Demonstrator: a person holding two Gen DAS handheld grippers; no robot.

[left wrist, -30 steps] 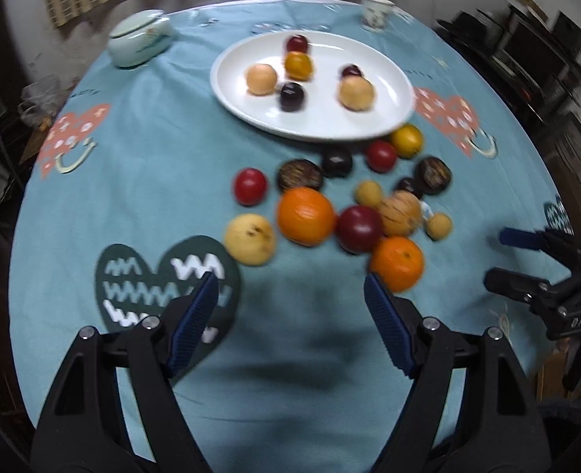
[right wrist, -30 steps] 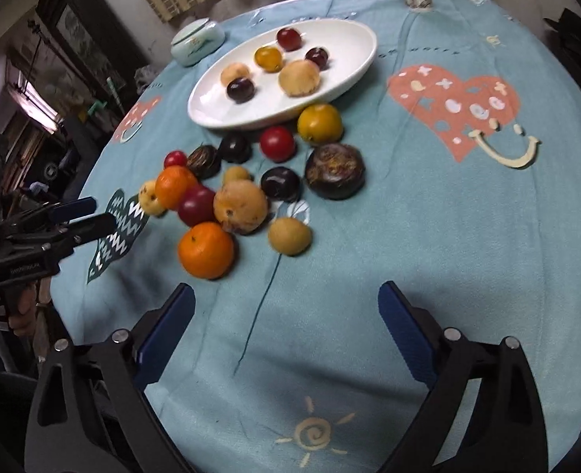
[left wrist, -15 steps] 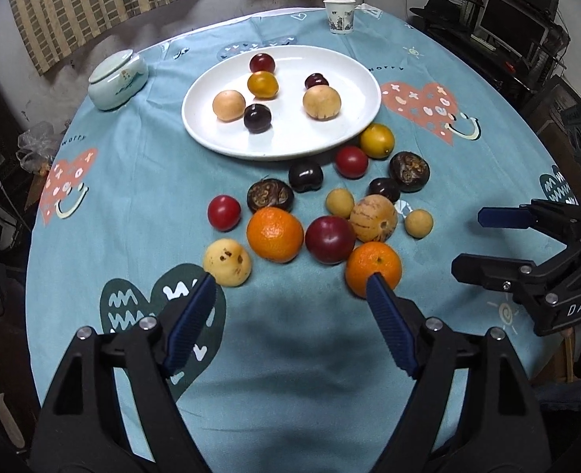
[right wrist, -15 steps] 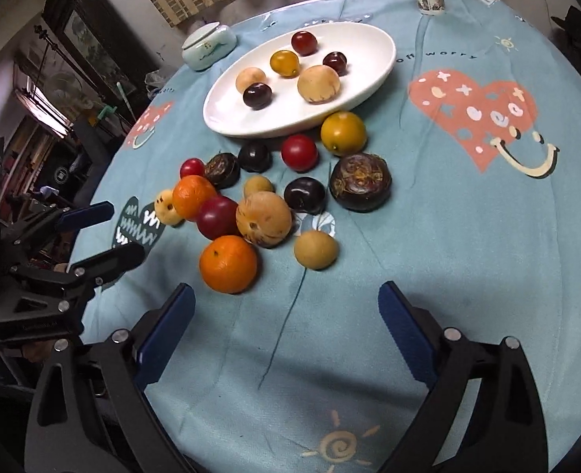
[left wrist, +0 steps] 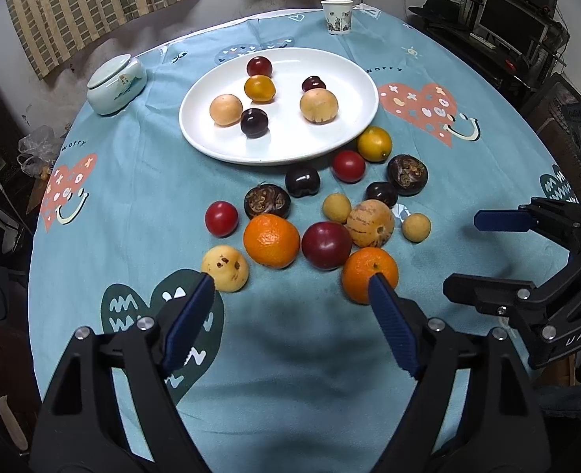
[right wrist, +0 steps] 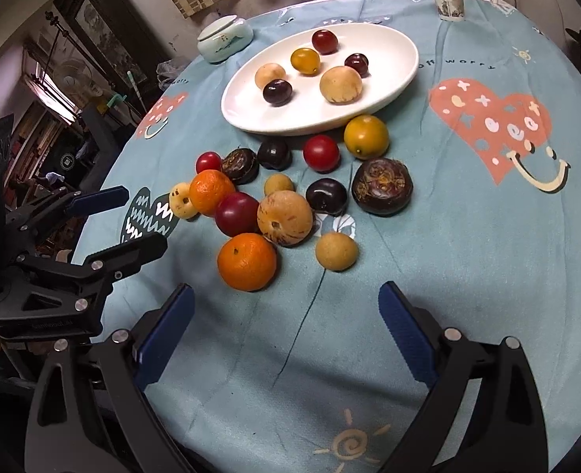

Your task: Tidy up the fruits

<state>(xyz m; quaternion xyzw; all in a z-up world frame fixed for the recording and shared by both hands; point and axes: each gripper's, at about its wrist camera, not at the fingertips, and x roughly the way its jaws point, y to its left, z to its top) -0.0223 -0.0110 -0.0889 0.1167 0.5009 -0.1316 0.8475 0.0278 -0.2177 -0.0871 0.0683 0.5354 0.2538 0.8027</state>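
Left wrist view: left gripper jaws spread, just been widening, nothing between | loose fruits on tablecloth just ahead, nearest orange at its right pad | right gripper spread, empty | plate beyond holds six fruits

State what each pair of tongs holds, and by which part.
Nothing is held. The left tongs and right tongs both stand open and empty above the tablecloth.
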